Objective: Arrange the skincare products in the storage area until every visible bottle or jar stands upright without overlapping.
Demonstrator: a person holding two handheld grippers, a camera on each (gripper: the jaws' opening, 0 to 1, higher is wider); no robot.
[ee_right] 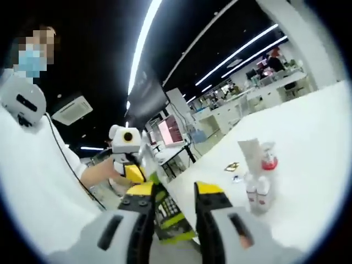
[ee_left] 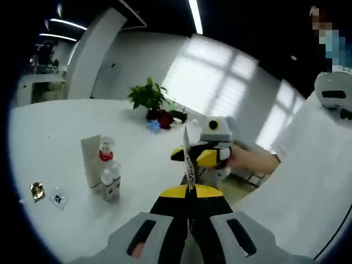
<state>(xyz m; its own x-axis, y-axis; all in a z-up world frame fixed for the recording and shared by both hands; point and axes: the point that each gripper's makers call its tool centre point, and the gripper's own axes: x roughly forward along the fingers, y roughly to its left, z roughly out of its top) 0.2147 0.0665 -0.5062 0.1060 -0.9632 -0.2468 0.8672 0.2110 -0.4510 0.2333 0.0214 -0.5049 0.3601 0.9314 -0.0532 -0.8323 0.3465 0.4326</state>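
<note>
Left gripper (ee_left: 188,190), grey body with black jaws and yellow tips: jaws pressed together, no gap, holding nothing. It hangs above the near edge of the white table (ee_left: 55,126), off the products.

Right gripper (ee_right: 176,192), same build: jaws parted with a clear gap, nothing between them. It sits off the table edge, over the floor side. In the left gripper view it comes in from the right (ee_left: 212,151), held by a bare forearm (ee_left: 253,159). In the right gripper view the left gripper appears at left (ee_right: 127,165), gripped by the person's hand.

Skincare cluster stands upright on the table, well apart from both grippers: a flat white squeeze tube (ee_left: 91,160), a clear pump bottle with a red collar (ee_left: 106,149) just beside it, and two small white bottles (ee_left: 110,181) in front, close or touching. Same cluster in the right gripper view: tube (ee_right: 251,154), red-collar bottle (ee_right: 269,159), small bottles (ee_right: 257,192).

Two small sachets lie flat on the table left of the cluster, one gold (ee_left: 37,190), one clear (ee_left: 58,198).

A green potted plant with red flowers (ee_left: 149,99) sits at the table's far side. Person in a white top (ee_left: 308,181) stands at right.
</note>
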